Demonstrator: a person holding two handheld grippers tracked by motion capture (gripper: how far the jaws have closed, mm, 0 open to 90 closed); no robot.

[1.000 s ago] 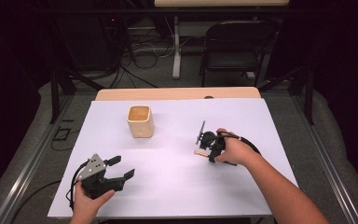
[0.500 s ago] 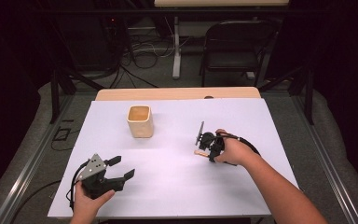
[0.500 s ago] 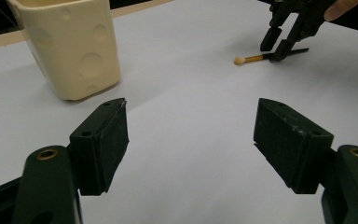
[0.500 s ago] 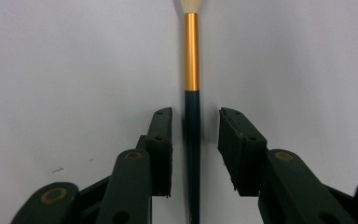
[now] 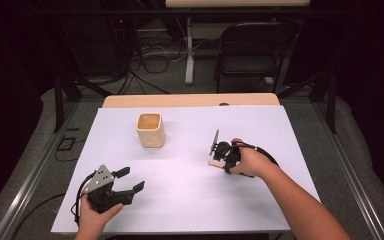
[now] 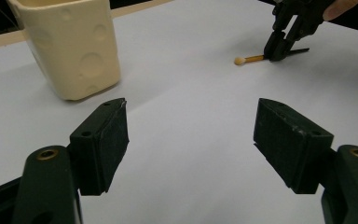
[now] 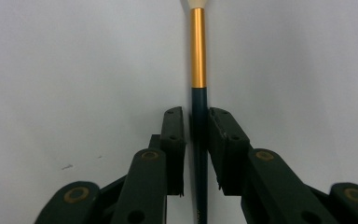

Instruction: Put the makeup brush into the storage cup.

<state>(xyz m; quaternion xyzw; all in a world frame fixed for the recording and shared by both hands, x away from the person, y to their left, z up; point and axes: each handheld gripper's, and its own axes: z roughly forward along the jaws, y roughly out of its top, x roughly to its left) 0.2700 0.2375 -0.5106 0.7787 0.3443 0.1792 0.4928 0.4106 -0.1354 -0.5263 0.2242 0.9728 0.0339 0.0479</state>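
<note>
Since a second ago, we see that the jaws of our right gripper (image 7: 196, 140) have just been closing, and now the thin brush (image 7: 198, 56) sits between them. Both hands have stayed where they were. Our right gripper squeezes the dark, smooth handle of the brush from both sides. Past the dark part comes a shiny gold tube, and then a pale round tip at the far end. The brush lies flat on the white table (image 5: 190, 195), on the right side, well apart from the cup (image 5: 150, 130).

The cup is cream colored, with a squarish shape, soft rounded corners and little round dents in its walls. It stands upright near the back of the table.

Our left gripper (image 5: 130, 181) rests low at the front left of the table. Its jaws stand wide apart with nothing between them. Its black pads (image 6: 107, 140) look flat, blocky and a bit rough.
</note>
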